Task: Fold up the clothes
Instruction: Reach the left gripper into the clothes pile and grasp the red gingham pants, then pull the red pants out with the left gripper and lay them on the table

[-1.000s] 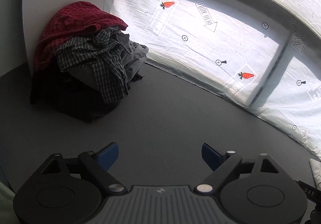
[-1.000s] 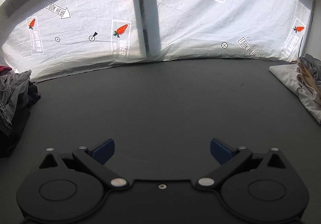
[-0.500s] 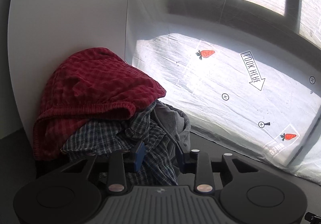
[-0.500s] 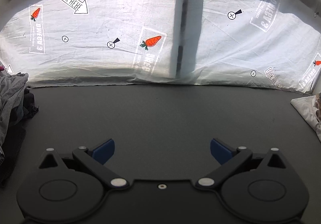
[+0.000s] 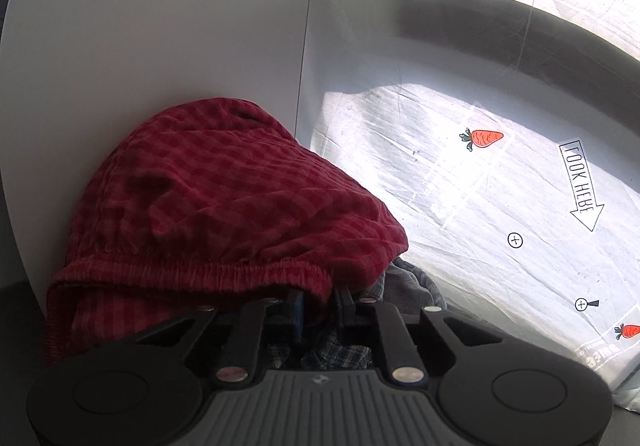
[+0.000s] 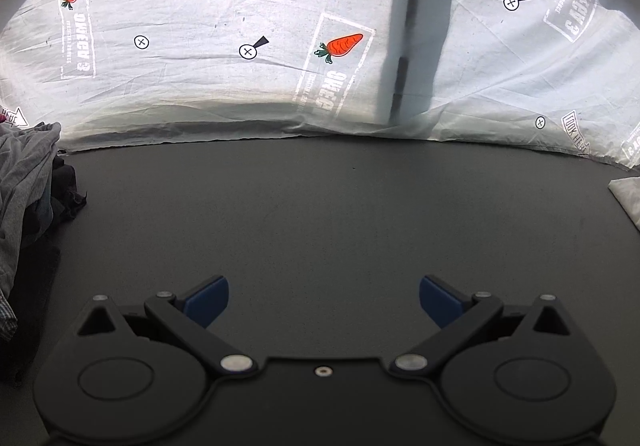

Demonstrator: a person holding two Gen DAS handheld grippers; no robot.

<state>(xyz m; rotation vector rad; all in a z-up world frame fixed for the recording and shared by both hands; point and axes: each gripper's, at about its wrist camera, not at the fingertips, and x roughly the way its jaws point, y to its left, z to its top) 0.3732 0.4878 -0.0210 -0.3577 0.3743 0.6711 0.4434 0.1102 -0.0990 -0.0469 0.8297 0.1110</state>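
A heap of clothes lies against a white panel (image 5: 160,26), with a red checked garment (image 5: 224,206) on top. Beneath it I can see a blue plaid shirt (image 5: 332,356) and a grey garment (image 5: 412,286). My left gripper (image 5: 320,304) is pushed in at the red garment's elastic hem. Its jaws are closing to almost touching, with a fold of that hem pinched between the pads. My right gripper (image 6: 323,298) hovers open over the bare dark table (image 6: 320,206), nothing between its fingers. The heap's grey edge (image 6: 24,174) shows at the left of the right wrist view.
A white backdrop sheet (image 6: 240,66) printed with carrots and arrows runs along the table's far edge. A pale folded cloth (image 6: 628,194) lies at the table's right edge. The white panel stands upright behind the heap.
The left gripper travelled across the table to the heap and closed from wide open onto the red garment's hem. The right gripper slid sideways along the table and stayed open.
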